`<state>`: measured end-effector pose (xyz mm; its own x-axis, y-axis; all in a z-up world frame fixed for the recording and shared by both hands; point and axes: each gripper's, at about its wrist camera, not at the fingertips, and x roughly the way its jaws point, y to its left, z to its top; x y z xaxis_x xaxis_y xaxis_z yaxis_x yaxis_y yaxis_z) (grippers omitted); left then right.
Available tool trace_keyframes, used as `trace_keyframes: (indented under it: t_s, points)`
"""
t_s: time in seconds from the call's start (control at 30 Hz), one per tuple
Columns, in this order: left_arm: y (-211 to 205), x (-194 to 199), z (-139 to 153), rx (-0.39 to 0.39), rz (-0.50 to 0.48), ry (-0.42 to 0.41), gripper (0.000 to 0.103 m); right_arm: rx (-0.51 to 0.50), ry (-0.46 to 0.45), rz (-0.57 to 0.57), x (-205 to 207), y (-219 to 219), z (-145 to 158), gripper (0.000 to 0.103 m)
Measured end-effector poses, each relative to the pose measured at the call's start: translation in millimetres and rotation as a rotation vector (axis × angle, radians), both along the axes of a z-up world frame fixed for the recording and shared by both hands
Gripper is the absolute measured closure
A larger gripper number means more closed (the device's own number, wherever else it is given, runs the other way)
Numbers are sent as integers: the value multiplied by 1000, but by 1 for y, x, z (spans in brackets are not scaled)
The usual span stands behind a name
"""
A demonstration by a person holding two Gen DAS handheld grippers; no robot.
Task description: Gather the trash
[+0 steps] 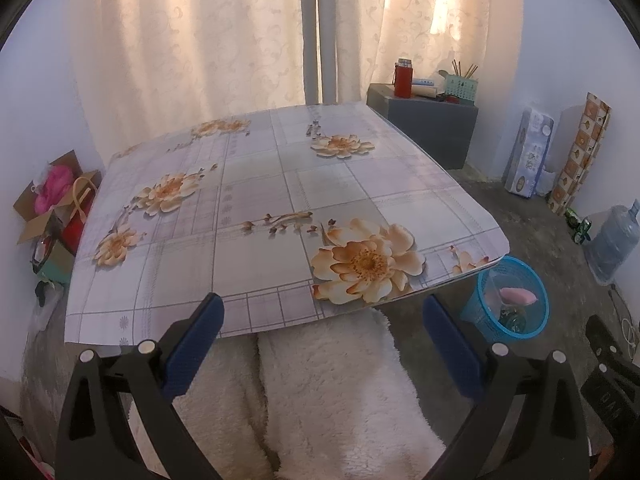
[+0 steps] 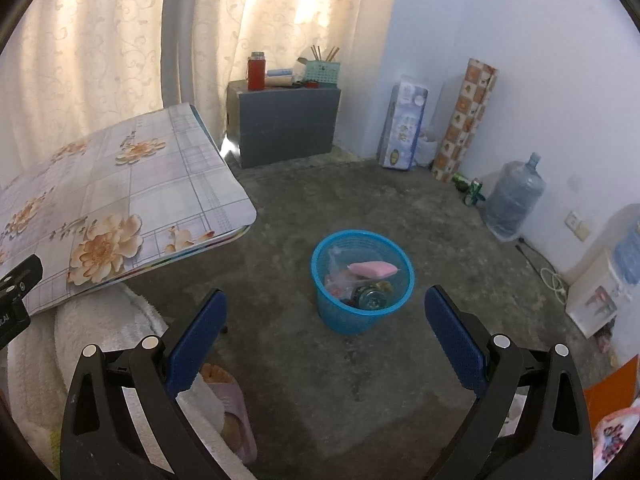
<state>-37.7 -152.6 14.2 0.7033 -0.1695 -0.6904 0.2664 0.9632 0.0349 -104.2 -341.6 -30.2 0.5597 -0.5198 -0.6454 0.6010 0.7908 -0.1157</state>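
Setting: small room with a bare concrete floor, cream curtains behind, and a low table under a floral cloth
Table top: nothing lies on the cloth in either view; no trash is visible on it
Task container: blue mesh basket standing on the floor, just beside the table's near right corner
Basket contents: a pink packet lies across the top, with clear wrappers and a round glass or metal item beneath; exact items too small to tell
Left gripper: jaws spread wide, nothing between the blue pads, held above the person's white fleece-covered lap at the table's near edge
Right gripper: jaws likewise wide apart and holding nothing, aimed at the floor with the basket framed between its fingers
Stage (judged): collection looks complete or nearly so, since all visible trash sits in the basket
Technique (judged): sweep both cameras over the table edges and the floor near the slippered foot for missed pieces; approach any find from above with jaws wide, close on its middle, and release only once over the basket rim
Risk (judged): the light basket may tip if a finger knocks its rim
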Motion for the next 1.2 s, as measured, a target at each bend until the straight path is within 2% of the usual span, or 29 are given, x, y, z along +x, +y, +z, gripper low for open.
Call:
trace_keyframes:
  t_s: [1.2]
  points:
    - [2,-1,-2,3,2,5,6,-4,0,0,0,-1,-1,8]
